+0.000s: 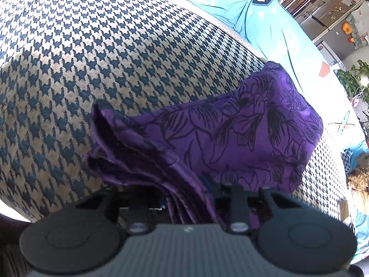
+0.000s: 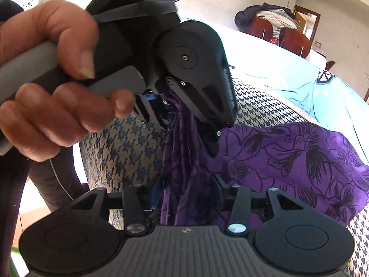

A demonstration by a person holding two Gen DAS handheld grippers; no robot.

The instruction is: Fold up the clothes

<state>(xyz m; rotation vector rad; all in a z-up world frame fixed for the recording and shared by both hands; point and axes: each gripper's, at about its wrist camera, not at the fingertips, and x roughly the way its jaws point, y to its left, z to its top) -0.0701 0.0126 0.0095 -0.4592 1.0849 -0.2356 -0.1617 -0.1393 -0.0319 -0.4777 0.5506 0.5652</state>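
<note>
A purple garment with black flower outlines (image 1: 253,129) lies partly folded on a houndstooth-covered surface (image 1: 92,57). In the left wrist view its stacked edges run into my left gripper (image 1: 184,191), which is shut on that bunch. The right wrist view shows the same left gripper (image 2: 182,127) from the front, held by a person's hand (image 2: 46,69), with the purple garment (image 2: 288,161) hanging from its jaws. Below it my right gripper (image 2: 189,191) has its fingers standing apart. The hanging cloth passes loosely between them.
A turquoise jersey (image 1: 265,23) is spread on the far side of the surface, beyond the purple cloth. Red-brown chairs with clothing draped on them (image 2: 276,30) stand behind. A fridge (image 1: 327,18) and plants (image 1: 352,78) are at the right.
</note>
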